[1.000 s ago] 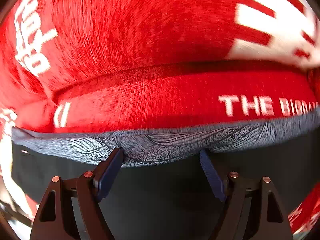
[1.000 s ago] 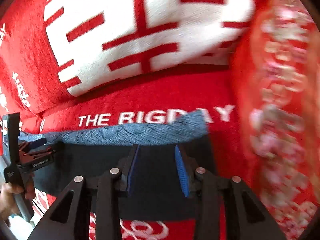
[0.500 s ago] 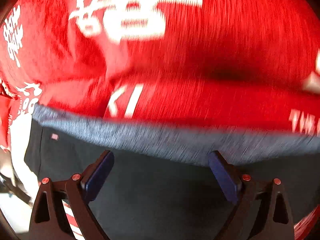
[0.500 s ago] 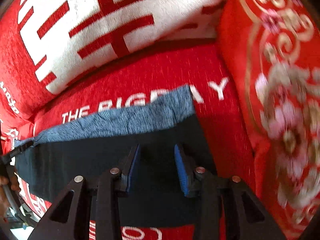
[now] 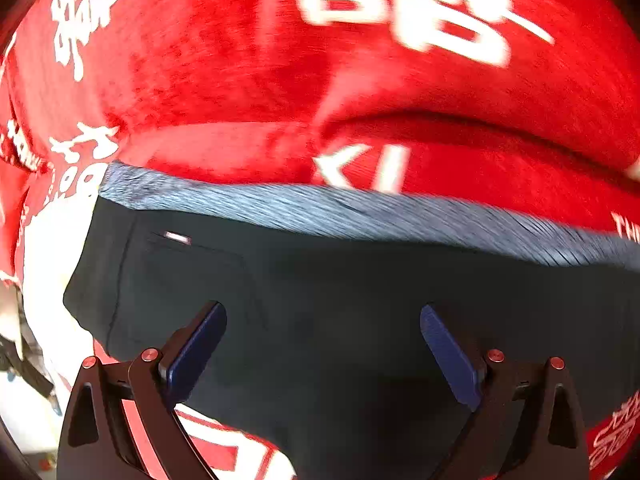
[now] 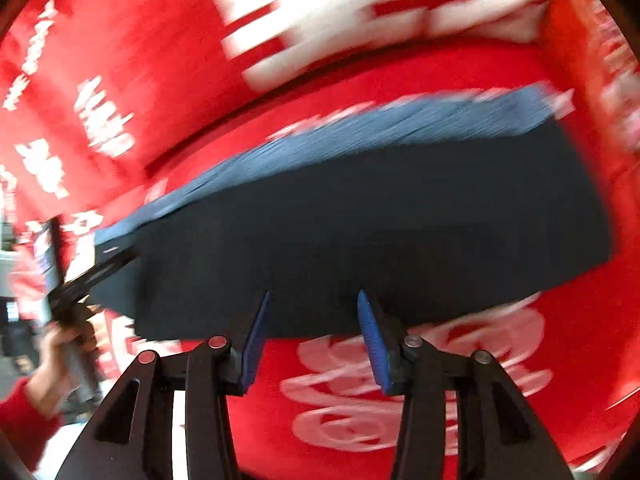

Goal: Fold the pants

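The dark pants lie folded flat on a red sofa seat, with a grey-blue patterned band along the far edge. They also show in the right wrist view, blurred. My left gripper is open and empty above the near part of the pants. My right gripper is open and empty over the pants' near edge. The left gripper and the hand holding it also show at the left of the right wrist view.
Red cushions with white lettering stand behind the pants. A red armrest rises at the right. The seat cover with white print lies in front of the pants. The sofa's left edge drops to the floor.
Both grippers have pulled back toward the near side and away from the pants' far band. The left gripper has also swung left. The pants stay lying on the seat.
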A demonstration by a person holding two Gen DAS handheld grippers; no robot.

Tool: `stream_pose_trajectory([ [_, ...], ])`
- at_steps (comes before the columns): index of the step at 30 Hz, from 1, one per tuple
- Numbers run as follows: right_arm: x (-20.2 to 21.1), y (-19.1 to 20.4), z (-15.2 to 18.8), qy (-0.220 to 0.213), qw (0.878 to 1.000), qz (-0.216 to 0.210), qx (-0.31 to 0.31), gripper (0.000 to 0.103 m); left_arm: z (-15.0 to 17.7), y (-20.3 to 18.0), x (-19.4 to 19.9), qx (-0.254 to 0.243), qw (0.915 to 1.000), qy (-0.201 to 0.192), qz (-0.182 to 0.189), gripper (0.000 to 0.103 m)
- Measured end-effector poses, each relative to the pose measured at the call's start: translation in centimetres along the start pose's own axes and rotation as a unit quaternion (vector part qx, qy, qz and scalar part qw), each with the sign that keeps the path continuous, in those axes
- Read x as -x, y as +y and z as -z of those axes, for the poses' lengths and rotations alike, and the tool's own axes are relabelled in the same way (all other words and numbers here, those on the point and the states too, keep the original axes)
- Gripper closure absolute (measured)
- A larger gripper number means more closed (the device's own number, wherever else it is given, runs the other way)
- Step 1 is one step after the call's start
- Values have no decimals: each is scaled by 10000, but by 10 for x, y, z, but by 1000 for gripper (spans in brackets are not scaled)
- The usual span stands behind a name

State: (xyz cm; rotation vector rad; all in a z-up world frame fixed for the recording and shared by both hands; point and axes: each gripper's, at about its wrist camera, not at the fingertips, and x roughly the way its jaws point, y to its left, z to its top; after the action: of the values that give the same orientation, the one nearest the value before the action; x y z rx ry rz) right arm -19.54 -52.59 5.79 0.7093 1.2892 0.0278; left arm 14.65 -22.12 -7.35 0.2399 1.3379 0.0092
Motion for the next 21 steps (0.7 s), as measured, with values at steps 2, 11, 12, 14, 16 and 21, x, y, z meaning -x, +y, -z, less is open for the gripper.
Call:
stream_pose_trajectory([
  [2, -33, 30, 17, 181, 9989, -417, -74, 55, -4, 16, -8, 0, 10000, -28, -7, 5],
  [11, -124, 96, 41, 620, 9807, -1576, -981, 55, -17, 59, -56, -318, 9990, 215, 210, 5],
  [12, -131, 98, 43, 611, 9792, -1608, -1074, 55, -13, 61, -52, -362, 9986, 218, 330, 5],
  [14, -127, 98, 44, 544, 9792, -1586, -1143, 55, -5, 64, -48, -428, 9978, 206, 468, 5],
  [16, -131, 100, 41, 494, 9800, -1514, -1193, 55, 2, 66, -45, -432, 9968, 215, 644, 5],
  [21, -138, 97, 38, 475, 9754, -1440, -1597, 55, 14, 60, -39, -417, 9944, 198, 952, 5],
])
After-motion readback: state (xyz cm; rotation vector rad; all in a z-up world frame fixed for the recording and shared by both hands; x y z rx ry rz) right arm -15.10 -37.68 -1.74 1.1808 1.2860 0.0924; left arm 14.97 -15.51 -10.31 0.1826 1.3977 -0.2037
